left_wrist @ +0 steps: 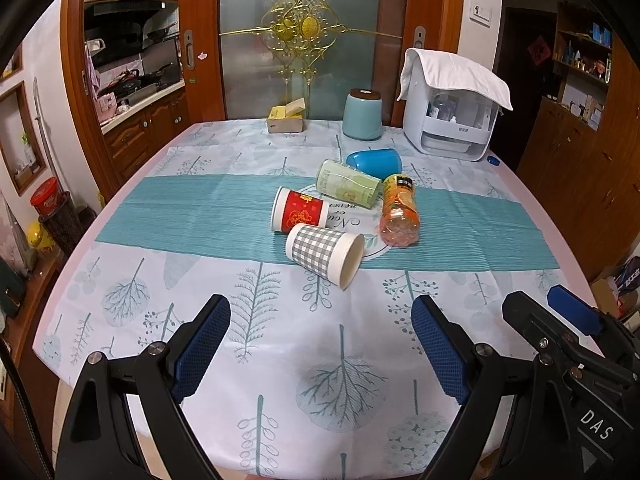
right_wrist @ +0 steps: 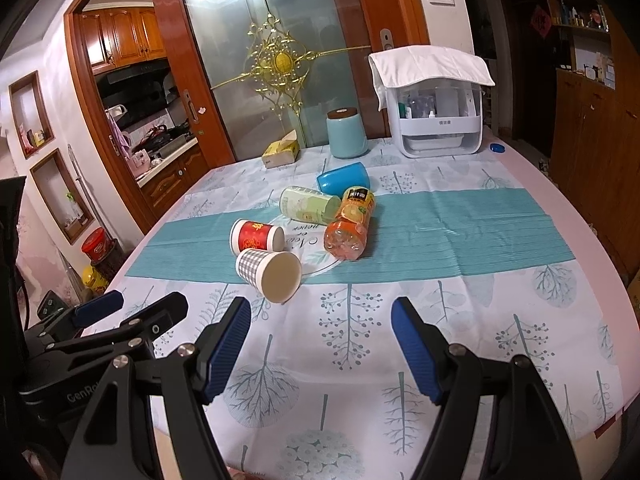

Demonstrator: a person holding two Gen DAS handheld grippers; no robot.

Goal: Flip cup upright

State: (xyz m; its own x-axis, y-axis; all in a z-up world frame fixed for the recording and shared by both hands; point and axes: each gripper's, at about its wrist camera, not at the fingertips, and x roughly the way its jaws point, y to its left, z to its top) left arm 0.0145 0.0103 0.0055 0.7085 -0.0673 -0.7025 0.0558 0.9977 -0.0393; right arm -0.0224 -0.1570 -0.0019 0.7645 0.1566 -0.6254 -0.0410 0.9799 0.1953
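A tablecloth [left_wrist: 248,364] printed with trees covered the table before a glass door [left_wrist: 300,40]. The checked cup [left_wrist: 324,255] lay sideways on its teal band. Both claws, left [left_wrist: 320,354] and right [right_wrist: 320,354], were held released. "DAS" was read on one.

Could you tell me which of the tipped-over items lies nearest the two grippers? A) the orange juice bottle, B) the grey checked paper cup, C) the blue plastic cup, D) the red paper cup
B: the grey checked paper cup lies on its side at the near edge of the cluster, its open mouth turned toward the grippers, with the red paper cup, orange juice bottle and blue plastic cup all behind it.
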